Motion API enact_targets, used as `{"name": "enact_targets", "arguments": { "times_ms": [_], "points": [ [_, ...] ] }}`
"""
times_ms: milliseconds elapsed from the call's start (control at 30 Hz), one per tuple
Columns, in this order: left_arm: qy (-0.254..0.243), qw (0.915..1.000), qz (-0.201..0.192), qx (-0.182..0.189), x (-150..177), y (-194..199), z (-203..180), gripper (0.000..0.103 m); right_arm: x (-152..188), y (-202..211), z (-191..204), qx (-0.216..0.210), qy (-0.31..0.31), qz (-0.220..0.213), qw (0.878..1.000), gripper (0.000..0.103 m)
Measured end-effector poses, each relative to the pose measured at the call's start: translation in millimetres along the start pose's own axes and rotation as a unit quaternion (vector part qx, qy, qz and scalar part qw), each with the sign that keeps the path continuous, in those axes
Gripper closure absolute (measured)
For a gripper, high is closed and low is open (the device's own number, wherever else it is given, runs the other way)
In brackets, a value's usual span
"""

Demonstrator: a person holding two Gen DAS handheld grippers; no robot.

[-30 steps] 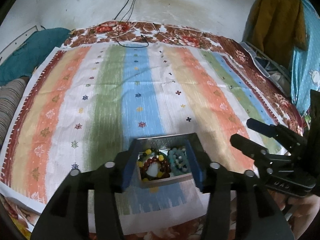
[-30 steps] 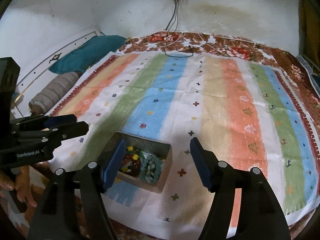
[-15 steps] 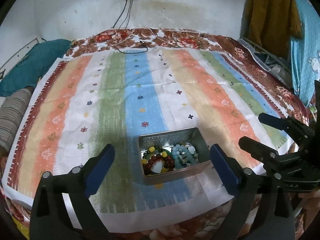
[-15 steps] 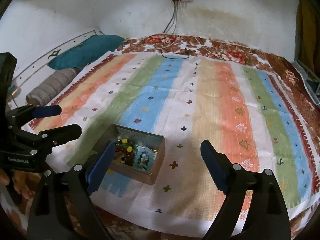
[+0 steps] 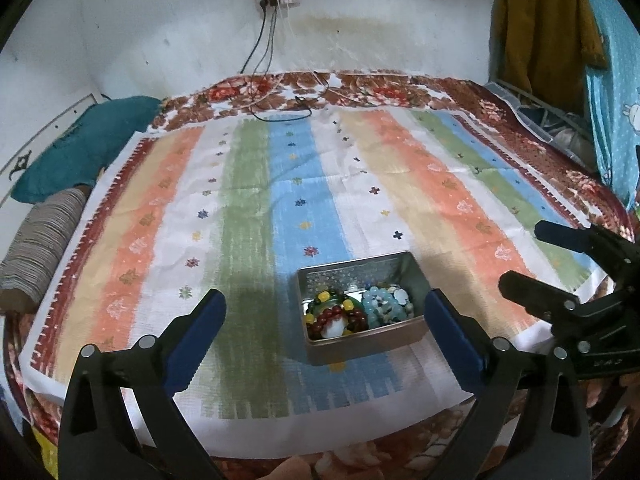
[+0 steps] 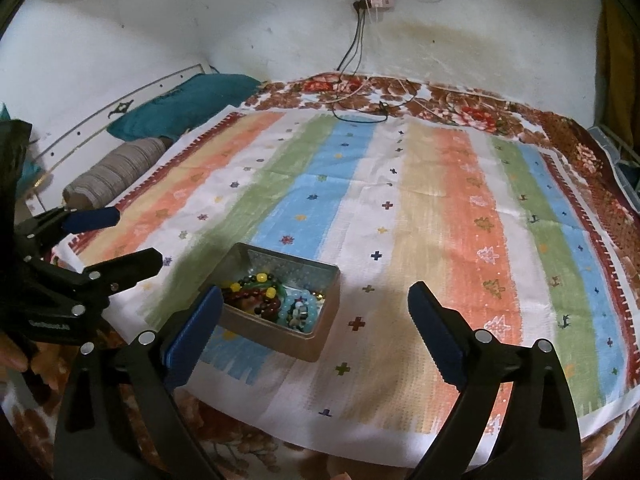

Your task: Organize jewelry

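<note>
A small open metal tin (image 5: 412,276) sits on the striped cloth near its front edge; it also shows in the right wrist view (image 6: 326,320). Inside lie a red and yellow bead bracelet (image 5: 336,314) on the left and a pale blue bead bracelet (image 5: 384,300) on the right. My left gripper (image 5: 324,324) is open and empty, held back from the tin with its jaws wide to either side. My right gripper (image 6: 314,320) is open and empty, just right of the tin; it shows in the left wrist view (image 5: 536,256) at the right.
The striped cloth (image 5: 248,200) covers a bed with a floral sheet. A teal pillow (image 5: 80,148) and a striped bolster (image 5: 36,248) lie at the left. Cables (image 5: 280,112) hang from a wall socket at the back. Clothes (image 5: 548,28) hang at the right.
My left gripper let go of the tin, opened wide and pulled back. My right gripper also drew back and opened wider. The tin stays on the cloth.
</note>
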State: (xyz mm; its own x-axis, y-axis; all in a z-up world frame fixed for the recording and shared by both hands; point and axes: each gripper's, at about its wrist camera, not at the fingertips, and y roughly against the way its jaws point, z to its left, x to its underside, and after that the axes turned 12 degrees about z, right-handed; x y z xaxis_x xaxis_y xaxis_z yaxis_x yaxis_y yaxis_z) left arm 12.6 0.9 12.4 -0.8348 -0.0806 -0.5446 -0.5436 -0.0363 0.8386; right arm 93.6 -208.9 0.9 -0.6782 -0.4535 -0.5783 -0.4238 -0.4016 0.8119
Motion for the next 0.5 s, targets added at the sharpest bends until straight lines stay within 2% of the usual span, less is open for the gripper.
{"name": "enact_targets", "arguments": {
  "times_ms": [200,500],
  "points": [
    [0.006,0.9999,-0.002,0.008,0.8,1.8,1.8,0.006,3.1,0.4,0.3,0.0,-0.003,0.005,1.0,0.009],
    [-0.01,0.9998,-0.017,0.001,5.7,4.8,-5.8,0.006,3.4,0.3,2.6,0.001,0.0,0.008,1.0,0.009]
  ]
}}
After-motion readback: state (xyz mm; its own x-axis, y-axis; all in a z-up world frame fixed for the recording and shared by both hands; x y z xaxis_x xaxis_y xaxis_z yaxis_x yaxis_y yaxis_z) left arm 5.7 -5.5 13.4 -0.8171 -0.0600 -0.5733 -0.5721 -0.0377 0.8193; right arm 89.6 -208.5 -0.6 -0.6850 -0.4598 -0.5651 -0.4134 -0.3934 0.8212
